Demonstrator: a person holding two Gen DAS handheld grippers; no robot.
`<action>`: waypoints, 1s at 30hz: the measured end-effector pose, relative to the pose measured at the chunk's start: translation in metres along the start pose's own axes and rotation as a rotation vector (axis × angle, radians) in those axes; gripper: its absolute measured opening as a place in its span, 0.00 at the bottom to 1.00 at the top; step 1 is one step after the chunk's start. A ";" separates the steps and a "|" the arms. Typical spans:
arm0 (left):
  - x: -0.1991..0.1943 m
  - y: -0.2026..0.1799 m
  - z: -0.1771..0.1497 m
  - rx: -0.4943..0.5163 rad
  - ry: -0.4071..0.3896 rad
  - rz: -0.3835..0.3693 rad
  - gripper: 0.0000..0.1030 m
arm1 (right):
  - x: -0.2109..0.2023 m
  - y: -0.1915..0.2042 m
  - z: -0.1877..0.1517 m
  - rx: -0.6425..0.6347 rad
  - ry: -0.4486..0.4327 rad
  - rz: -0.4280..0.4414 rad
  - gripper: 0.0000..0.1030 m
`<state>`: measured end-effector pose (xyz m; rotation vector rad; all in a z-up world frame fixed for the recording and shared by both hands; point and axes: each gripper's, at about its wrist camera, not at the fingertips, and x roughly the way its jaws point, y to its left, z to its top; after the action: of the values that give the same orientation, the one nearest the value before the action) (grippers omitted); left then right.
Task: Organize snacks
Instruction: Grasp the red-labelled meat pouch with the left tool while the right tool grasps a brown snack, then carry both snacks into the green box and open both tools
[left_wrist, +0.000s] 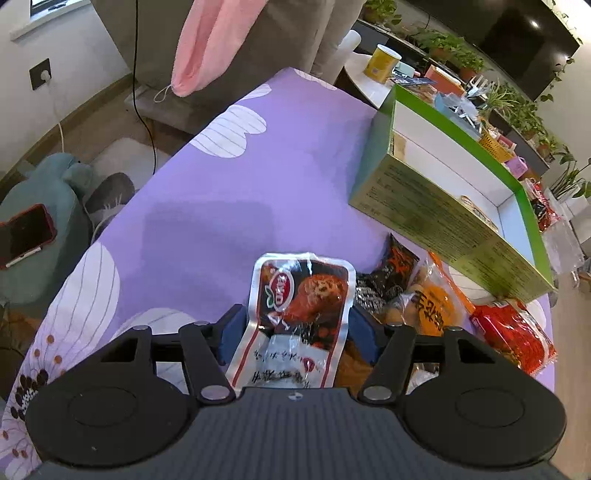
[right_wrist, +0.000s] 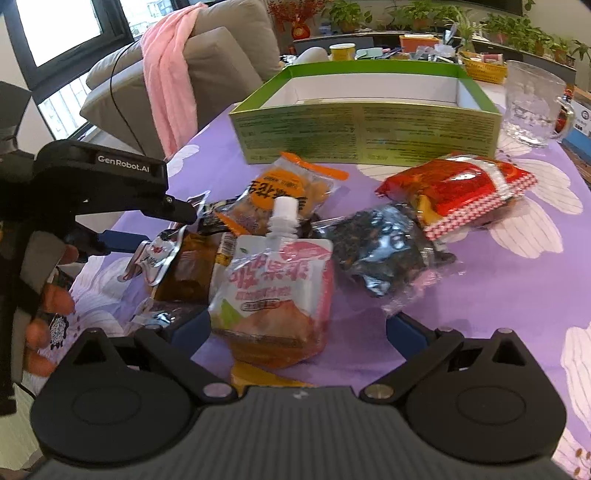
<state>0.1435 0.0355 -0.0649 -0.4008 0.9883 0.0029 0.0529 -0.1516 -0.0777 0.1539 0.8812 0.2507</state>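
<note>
Snack packets lie heaped on a purple floral tablecloth (right_wrist: 480, 295). In the left wrist view, lower centre, a chicken-leg packet (left_wrist: 295, 317) with a silver border lies between the blue pads of the left gripper (left_wrist: 295, 328); the jaws stand wide, and whether the pads press on the packet cannot be told. To its right lie a dark packet (left_wrist: 391, 273), an orange packet (left_wrist: 436, 299) and a red packet (left_wrist: 513, 332) near the frame's right edge. In the right wrist view, lower centre, a pink spouted drink pouch (right_wrist: 273, 291) lies between the apart jaws of the right gripper (right_wrist: 299, 328); its left edge sits just beside the left pad, while the right pad stands clear of it, so the pouch is not clamped. Right of the pouch lies a crumpled silver-and-black packet (right_wrist: 388, 247), with the red packet (right_wrist: 461, 192) above it toward the right. An open green box (right_wrist: 365, 125) with a white interior stands behind the heap, upper centre in this view and upper right in the left wrist view. A clear glass mug (right_wrist: 532, 103) stands at its right end. At far left a person's fingers (right_wrist: 48, 299) hold the left gripper's handle. A pink towel (right_wrist: 166, 81) hangs over a grey sofa (right_wrist: 221, 62), upper left
</note>
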 end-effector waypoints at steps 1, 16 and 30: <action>-0.001 0.000 -0.001 0.005 0.001 -0.004 0.57 | 0.001 0.002 0.000 -0.003 0.003 0.003 0.57; 0.005 -0.005 -0.011 0.146 0.009 -0.029 0.51 | 0.018 0.019 0.005 -0.031 0.020 -0.094 0.56; -0.033 -0.003 -0.013 0.186 -0.077 -0.124 0.50 | -0.012 0.028 0.010 -0.061 -0.049 -0.044 0.51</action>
<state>0.1154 0.0339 -0.0436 -0.2890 0.8782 -0.1834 0.0494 -0.1281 -0.0558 0.0837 0.8263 0.2320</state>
